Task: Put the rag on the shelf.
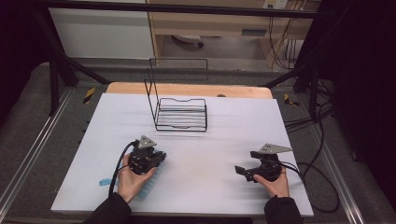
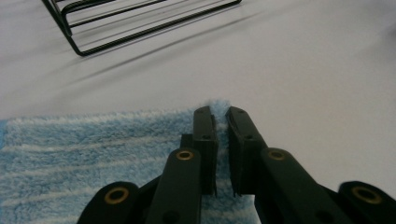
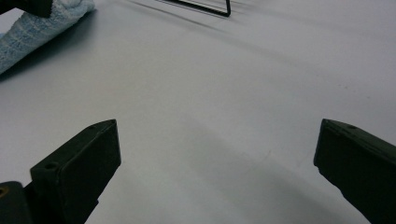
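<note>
Blue fluffy terry towel (image 1: 150, 184) with pale stripes lies at the near left of the white table sheet (image 1: 205, 154) in the high view, mostly under the left gripper (image 1: 156, 161) and the hand holding it. The right gripper (image 1: 240, 171) rests at the near right, well apart from the towel. A black wire rack (image 1: 180, 114) stands at the far centre. In the left gripper view, the jaws are nearly closed, pinching a raised fold at the towel's edge (image 2: 220, 105); the rest of the towel spreads flat to the left, with the rack (image 2: 140, 23) beyond. In the right gripper view, the jaws stand wide apart with nothing between them above bare sheet (image 3: 224, 116); the towel (image 3: 42, 32) appears at the far left.
</note>
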Tool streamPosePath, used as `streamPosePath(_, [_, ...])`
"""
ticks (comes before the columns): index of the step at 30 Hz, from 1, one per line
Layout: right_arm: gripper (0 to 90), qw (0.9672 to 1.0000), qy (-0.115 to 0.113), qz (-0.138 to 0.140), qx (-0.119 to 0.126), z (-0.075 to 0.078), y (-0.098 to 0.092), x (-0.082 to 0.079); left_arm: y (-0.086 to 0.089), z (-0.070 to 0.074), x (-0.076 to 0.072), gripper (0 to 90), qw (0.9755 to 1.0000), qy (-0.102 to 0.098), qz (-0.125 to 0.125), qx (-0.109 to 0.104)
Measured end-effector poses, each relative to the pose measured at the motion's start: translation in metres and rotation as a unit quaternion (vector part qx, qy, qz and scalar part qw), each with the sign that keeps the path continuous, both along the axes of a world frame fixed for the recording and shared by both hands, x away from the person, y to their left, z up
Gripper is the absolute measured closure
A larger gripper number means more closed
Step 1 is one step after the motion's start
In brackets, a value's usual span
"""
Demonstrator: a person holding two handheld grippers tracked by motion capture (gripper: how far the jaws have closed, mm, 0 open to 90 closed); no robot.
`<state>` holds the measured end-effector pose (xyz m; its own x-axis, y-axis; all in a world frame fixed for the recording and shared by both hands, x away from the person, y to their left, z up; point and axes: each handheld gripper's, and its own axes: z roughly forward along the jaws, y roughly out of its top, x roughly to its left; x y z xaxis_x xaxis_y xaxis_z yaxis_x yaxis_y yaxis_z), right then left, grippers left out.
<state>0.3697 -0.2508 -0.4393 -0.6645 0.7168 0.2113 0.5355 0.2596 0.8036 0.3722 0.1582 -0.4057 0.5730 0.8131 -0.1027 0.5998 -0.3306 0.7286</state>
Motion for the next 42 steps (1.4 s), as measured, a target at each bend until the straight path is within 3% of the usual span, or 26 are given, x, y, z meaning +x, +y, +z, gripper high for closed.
streamPosePath(12, [1.2,1.0000,0.001,0.001,-0.002,0.000,0.000,0.000,-0.029,-0.003,0.010,81.8,1.0000,0.003,-0.004,0.002])
streamPosePath(23, [1.3,1.0000,0.002,0.002,-0.003,-0.001,0.001,0.000,-0.057,-0.012,0.022,81.6,0.9997,0.020,-0.011,0.001])
streamPosePath(33, [1.3,1.0000,0.002,0.002,-0.002,-0.001,0.001,0.000,-0.070,-0.022,0.029,80.2,0.9993,0.031,-0.022,0.006])
streamPosePath(39, [1.4,1.0000,0.003,0.002,-0.003,-0.001,0.002,0.000,-0.067,-0.023,0.031,67.1,0.9981,0.041,-0.043,-0.012])
streamPosePath(40, [1.4,1.0000,0.003,0.002,-0.003,-0.001,0.002,0.000,-0.065,-0.021,0.031,63.6,0.9970,0.043,-0.060,-0.020])
streamPosePath(42, [1.4,1.0000,0.003,0.001,-0.003,-0.001,0.002,0.000,-0.061,-0.016,0.030,58.3,0.9967,0.034,-0.071,-0.018])
